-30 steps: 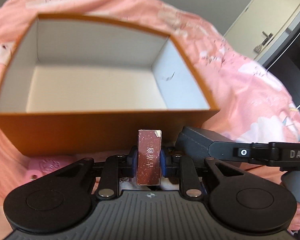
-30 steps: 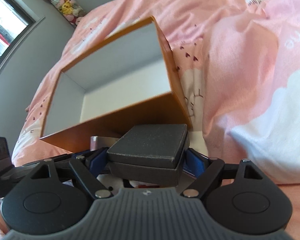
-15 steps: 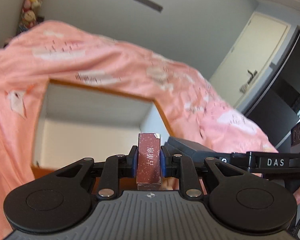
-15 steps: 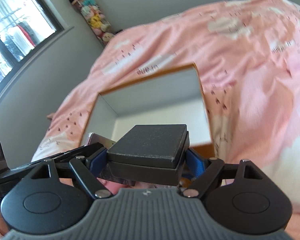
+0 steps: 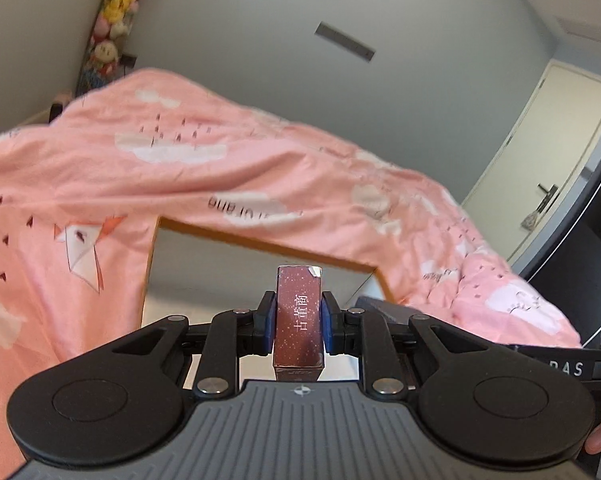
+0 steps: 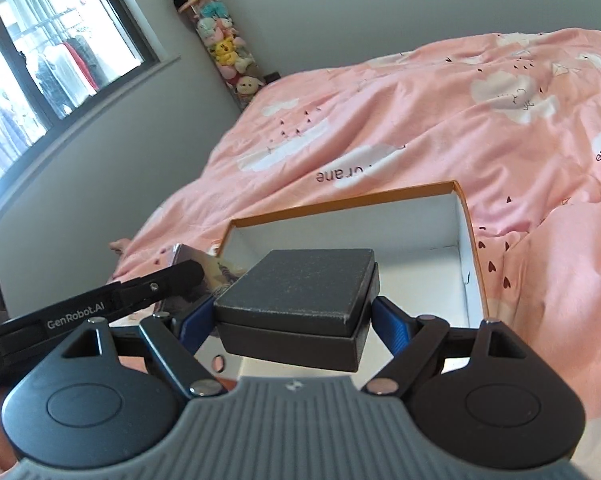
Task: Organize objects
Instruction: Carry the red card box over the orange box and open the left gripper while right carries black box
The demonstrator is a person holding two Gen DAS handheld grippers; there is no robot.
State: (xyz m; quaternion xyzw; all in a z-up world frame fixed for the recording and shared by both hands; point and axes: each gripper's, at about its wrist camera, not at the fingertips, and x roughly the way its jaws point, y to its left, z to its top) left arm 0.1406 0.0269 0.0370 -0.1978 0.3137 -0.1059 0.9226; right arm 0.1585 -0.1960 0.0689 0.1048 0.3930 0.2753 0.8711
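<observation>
Pink bedding (image 6: 440, 120) printed with white clouds covers a bed, and an open orange box (image 6: 470, 216) with a white inside sits on it. The left tool (image 5: 299, 322) is narrowed onto a small maroon box (image 5: 299, 316) with white characters on its face, held upright between blue pads. The right tool (image 6: 296, 320) stands wide, its blue pads pressing the two sides of a flat dark grey lidded box (image 6: 300, 284), held roughly level. Both held boxes hang in front of the orange box's near edge, above the bedding, and neither is inside it. In the right wrist view the left tool's arm reaches in from the left with its small box just beside the orange box's left corner. A column of plush toys (image 6: 224, 44) stands in the corner of the grey-walled room, beside a window (image 6: 40, 72).
</observation>
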